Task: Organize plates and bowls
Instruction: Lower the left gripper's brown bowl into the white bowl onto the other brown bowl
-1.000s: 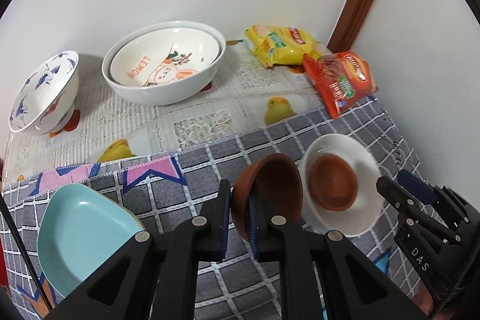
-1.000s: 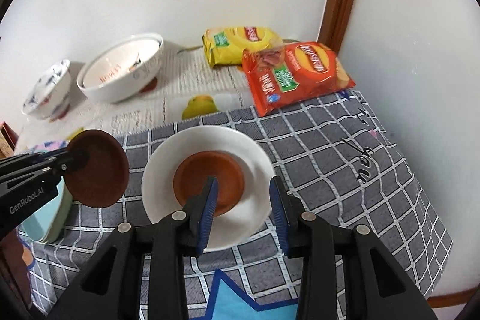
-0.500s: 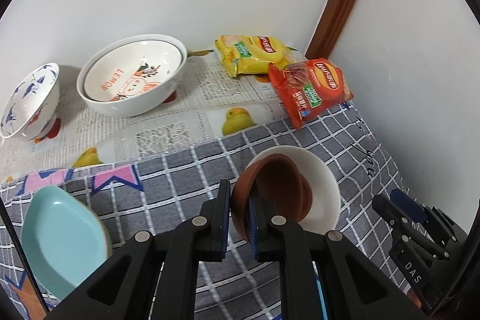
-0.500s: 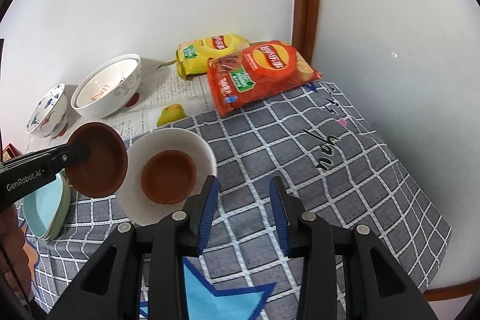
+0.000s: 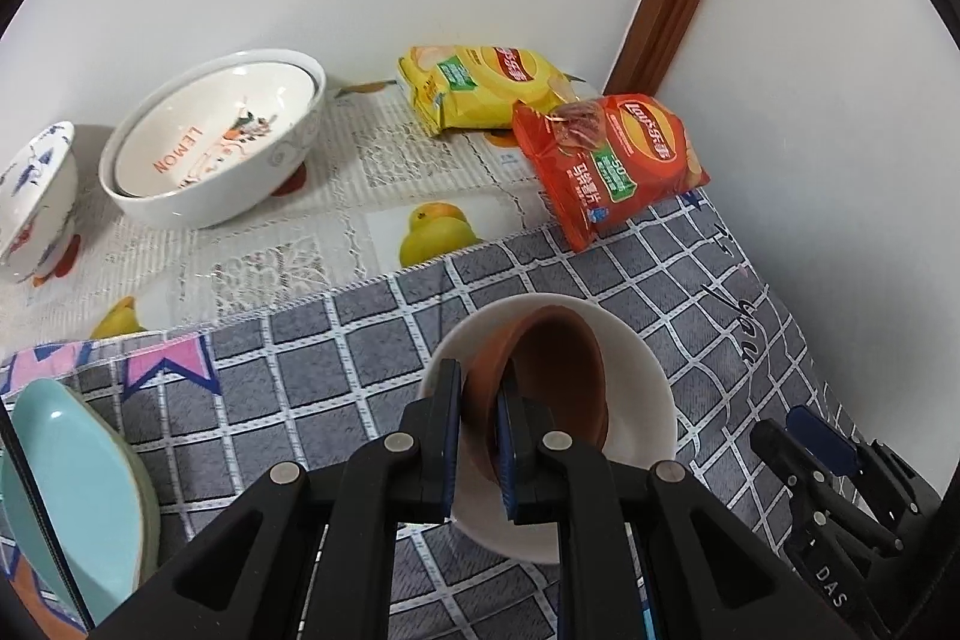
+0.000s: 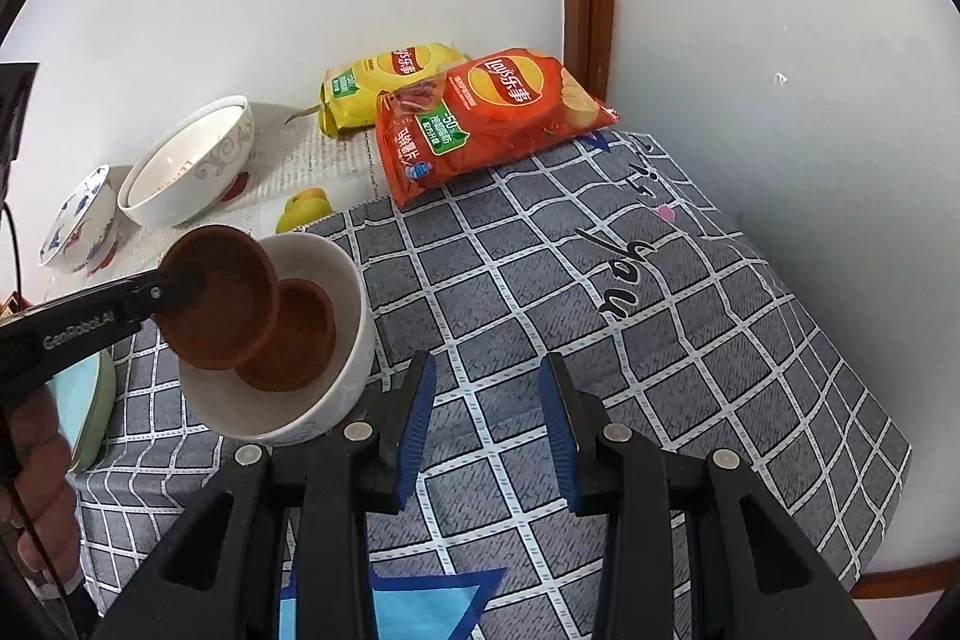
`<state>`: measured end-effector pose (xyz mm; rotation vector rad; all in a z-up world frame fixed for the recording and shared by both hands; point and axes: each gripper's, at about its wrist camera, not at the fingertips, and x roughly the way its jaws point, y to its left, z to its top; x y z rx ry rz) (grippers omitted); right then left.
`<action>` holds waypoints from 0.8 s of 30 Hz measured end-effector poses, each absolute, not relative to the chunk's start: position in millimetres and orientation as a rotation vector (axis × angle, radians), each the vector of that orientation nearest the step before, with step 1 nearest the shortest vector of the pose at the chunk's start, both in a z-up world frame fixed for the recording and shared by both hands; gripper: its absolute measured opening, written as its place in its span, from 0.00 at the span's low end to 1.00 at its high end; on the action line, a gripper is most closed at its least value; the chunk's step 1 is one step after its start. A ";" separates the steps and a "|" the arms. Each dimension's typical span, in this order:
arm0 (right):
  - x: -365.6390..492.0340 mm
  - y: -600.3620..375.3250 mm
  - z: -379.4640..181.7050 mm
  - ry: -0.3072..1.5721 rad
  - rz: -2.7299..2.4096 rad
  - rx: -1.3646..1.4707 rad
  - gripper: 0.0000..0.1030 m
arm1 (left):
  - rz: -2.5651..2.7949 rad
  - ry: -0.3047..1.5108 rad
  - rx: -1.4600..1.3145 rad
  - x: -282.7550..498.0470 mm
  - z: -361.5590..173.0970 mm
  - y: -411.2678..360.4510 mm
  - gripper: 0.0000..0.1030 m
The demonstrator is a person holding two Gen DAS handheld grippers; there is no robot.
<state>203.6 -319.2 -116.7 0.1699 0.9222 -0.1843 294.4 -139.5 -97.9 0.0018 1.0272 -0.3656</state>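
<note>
I have a brown saucer (image 5: 540, 370) pinched by its rim in my left gripper (image 5: 480, 436), the fingers clamped close on it. It hangs tilted over the white bowl (image 6: 336, 376), partly inside the bowl's rim. A second brown saucer (image 6: 300, 346) lies flat in the bottom of that bowl; from the right wrist view the held saucer overlaps its near edge, though I cannot tell whether the two touch.

My right gripper (image 6: 486, 424) is just beside the white bowl, on its right, with its blue-padded fingers spread wide and nothing between them.

The white bowl sits on the grey checked cloth (image 6: 600, 244). Left of it, at the cloth's edge, is a light blue plate (image 5: 72, 484). Behind the bowl, towards the wall, a large bowl marked LEMON (image 5: 222, 142) holds another bowl nested inside it, and further left stands a blue-patterned bowl (image 5: 33, 202). Behind and right of the white bowl lies a red chip bag (image 5: 612, 166), with a yellow bag (image 5: 480, 91) just behind that, near the wall.
</note>
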 end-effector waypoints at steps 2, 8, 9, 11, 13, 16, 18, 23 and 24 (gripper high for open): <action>203.1 -319.7 -117.2 0.921 -0.185 0.170 0.34 | -0.368 1.038 -0.004 296.7 -102.1 -141.3 0.11; 203.8 -319.1 -119.3 0.927 -0.178 0.163 0.34 | -0.369 1.054 -0.023 301.4 -110.5 -144.3 0.11; 204.0 -319.4 -119.5 0.928 -0.177 0.163 0.34 | -0.371 1.054 -0.025 301.5 -110.9 -145.0 0.11; 203.9 -319.7 -119.7 0.930 -0.177 0.162 0.34 | -0.374 1.055 -0.023 301.8 -112.0 -147.1 0.11; 203.4 -320.1 -119.9 0.930 -0.179 0.162 0.34 | -0.379 1.059 -0.025 301.9 -113.5 -149.1 0.11; 202.9 -321.3 -119.6 0.929 -0.182 0.162 0.34 | -0.381 1.061 -0.025 301.4 -114.7 -150.0 0.11; 202.4 -321.8 -119.7 0.930 -0.183 0.165 0.34 | -0.383 1.064 -0.033 301.8 -115.5 -150.0 0.11; 202.7 -320.6 -120.5 0.936 -0.179 0.163 0.34 | -0.379 1.074 -0.043 302.9 -119.4 -149.3 0.11; 202.9 -320.4 -121.0 0.937 -0.178 0.164 0.34 | -0.378 1.077 -0.045 303.0 -120.1 -149.1 0.11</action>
